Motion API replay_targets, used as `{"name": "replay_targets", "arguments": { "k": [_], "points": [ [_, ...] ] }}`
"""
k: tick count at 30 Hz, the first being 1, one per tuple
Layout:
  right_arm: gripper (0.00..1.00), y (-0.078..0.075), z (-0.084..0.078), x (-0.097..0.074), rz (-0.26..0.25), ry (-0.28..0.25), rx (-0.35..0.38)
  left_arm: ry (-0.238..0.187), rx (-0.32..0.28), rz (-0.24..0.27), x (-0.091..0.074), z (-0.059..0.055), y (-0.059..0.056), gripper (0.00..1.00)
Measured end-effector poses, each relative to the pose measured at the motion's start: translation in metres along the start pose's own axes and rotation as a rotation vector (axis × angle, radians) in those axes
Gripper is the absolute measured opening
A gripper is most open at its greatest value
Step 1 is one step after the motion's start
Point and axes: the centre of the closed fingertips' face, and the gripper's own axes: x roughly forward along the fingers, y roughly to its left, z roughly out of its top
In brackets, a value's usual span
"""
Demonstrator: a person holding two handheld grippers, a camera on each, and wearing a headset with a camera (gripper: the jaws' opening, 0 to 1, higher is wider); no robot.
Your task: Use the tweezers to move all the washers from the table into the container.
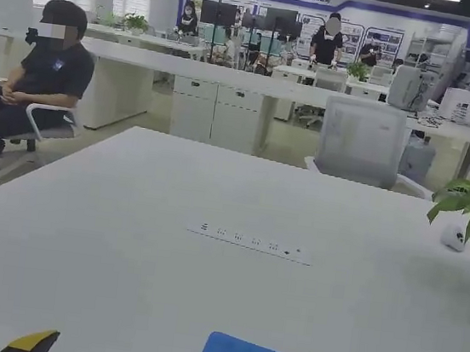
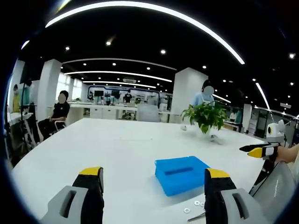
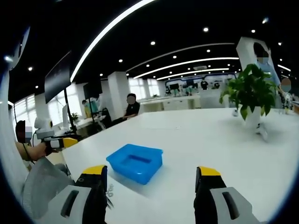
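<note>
White office table (image 1: pixel 124 240); left gripper (image 2: pixel 154 181) and right gripper (image 3: pixel 150 186) both gape wide, empty; washers (image 2: pixel 191 206) and, I think, tweezers (image 2: pixel 198 217) lie just beside container (image 2: pixel 182 173); pickup not begun, I judge; next I must grasp the tweezers.

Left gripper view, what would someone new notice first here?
The bright blue container stands out on the white table, just ahead of the open left tool. A few small washers lie on the table beside it, close to one jaw. Farther back, a leafy potted plant stands on the table.
</note>
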Motion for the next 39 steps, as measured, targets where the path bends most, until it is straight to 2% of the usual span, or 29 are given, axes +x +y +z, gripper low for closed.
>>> {"name": "replay_targets", "arguments": {
  "k": [13, 17, 19, 22, 27, 30, 33, 35, 37, 39],
  "points": [
    [0.75, 0.000, -0.001, 0.000, 0.005, 0.008, 0.006, 0.011, 0.008, 0.003, 0.001, -0.002, 0.000, 0.90],
    [0.75, 0.001, -0.003, 0.001, 0.011, 0.017, 0.002, -0.026, -0.016, -0.009, -0.001, 0.005, -0.001, 0.90],
    [0.74, 0.003, -0.002, 0.001, 0.016, 0.019, -0.011, -0.029, -0.025, -0.009, -0.001, 0.005, -0.001, 0.90],
    [0.71, 0.006, -0.001, 0.001, 0.021, 0.017, -0.028, -0.012, -0.024, -0.006, 0.000, 0.002, -0.001, 0.90],
    [0.71, 0.008, -0.007, 0.002, 0.027, 0.047, -0.041, -0.032, -0.034, -0.032, 0.001, 0.006, -0.007, 0.92],
    [0.71, 0.012, -0.008, 0.003, 0.038, 0.061, -0.073, -0.013, -0.024, -0.032, 0.002, 0.002, -0.008, 0.92],
    [0.66, 0.017, -0.009, 0.003, 0.039, 0.094, -0.133, -0.008, -0.055, -0.047, 0.002, 0.001, -0.008, 0.92],
    [0.66, 0.022, -0.012, 0.004, 0.043, 0.142, -0.157, -0.009, -0.065, -0.051, 0.002, 0.001, -0.007, 0.92],
    [0.64, 0.026, -0.014, 0.004, 0.038, 0.185, -0.238, -0.007, -0.066, -0.053, 0.001, 0.001, -0.008, 0.92],
    [0.61, 0.031, -0.018, 0.003, 0.055, 0.227, -0.300, 0.007, -0.045, -0.049, 0.002, 0.000, -0.008, 0.91]
  ]
}}
